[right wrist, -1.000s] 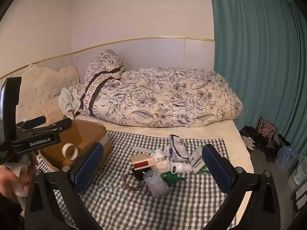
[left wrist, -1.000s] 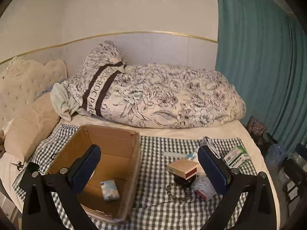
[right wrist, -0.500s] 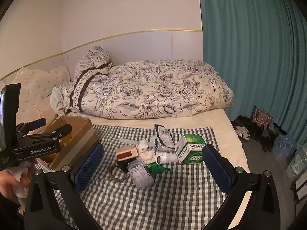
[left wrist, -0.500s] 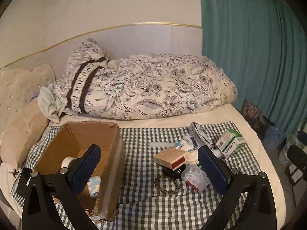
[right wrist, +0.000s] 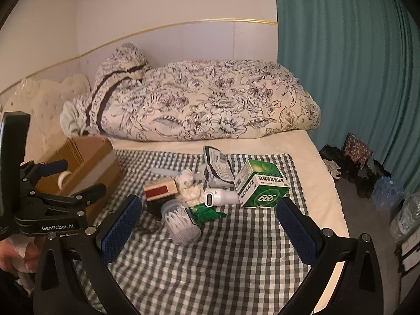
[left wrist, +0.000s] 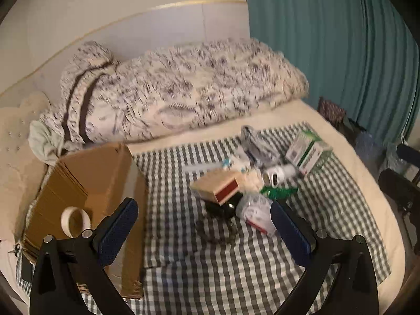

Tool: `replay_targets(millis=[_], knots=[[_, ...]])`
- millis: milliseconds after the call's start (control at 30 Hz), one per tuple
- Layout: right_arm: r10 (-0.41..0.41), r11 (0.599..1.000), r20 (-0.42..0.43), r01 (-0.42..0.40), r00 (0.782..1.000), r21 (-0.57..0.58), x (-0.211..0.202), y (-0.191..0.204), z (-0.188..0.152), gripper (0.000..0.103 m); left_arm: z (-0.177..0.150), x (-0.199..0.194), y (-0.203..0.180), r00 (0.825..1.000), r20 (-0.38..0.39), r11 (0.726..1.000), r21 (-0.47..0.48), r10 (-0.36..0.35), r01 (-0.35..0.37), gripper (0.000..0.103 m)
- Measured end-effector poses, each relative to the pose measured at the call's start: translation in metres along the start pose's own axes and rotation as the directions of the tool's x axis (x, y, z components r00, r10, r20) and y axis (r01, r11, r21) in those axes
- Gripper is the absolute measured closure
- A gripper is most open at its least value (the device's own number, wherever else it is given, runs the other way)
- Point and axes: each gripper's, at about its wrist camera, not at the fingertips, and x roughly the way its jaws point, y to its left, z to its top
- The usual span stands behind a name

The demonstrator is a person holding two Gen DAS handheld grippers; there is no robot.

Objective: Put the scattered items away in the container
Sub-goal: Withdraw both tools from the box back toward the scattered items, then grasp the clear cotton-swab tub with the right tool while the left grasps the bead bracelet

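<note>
Both pairs of fingers wide, holding nothing.
Scattered items (right wrist: 207,194) heaped beyond right gripper (right wrist: 208,231), between left gripper (left wrist: 206,232) fingers; cardboard box (left wrist: 89,183) left.

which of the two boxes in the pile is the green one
The green and white carton at the pile's right edge, beside the white cylinder. The other, the small tan box with a red end, sits on the left side.

Bare checked cloth (right wrist: 231,257) before clutter (right wrist: 199,197)
</note>
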Motion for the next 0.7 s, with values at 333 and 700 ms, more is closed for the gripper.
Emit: replay_targets(millis=[333,700], knots=[[0.03,0.998,-0.131,-0.037,0.991,-0.053,0.05,0.006,-0.029,0.0,-0.023,0.054,0.01,0.994,-0.088,0.996,-0.061,-0.069,0.064,0.0],[0.102,0.989,-0.237,-0.124,0.966,-0.082,0.112,0.028,-0.057,0.0,-0.043,0.108,0.016,0.977,-0.185,0.992,-0.083,-0.106,0.092,0.0]])
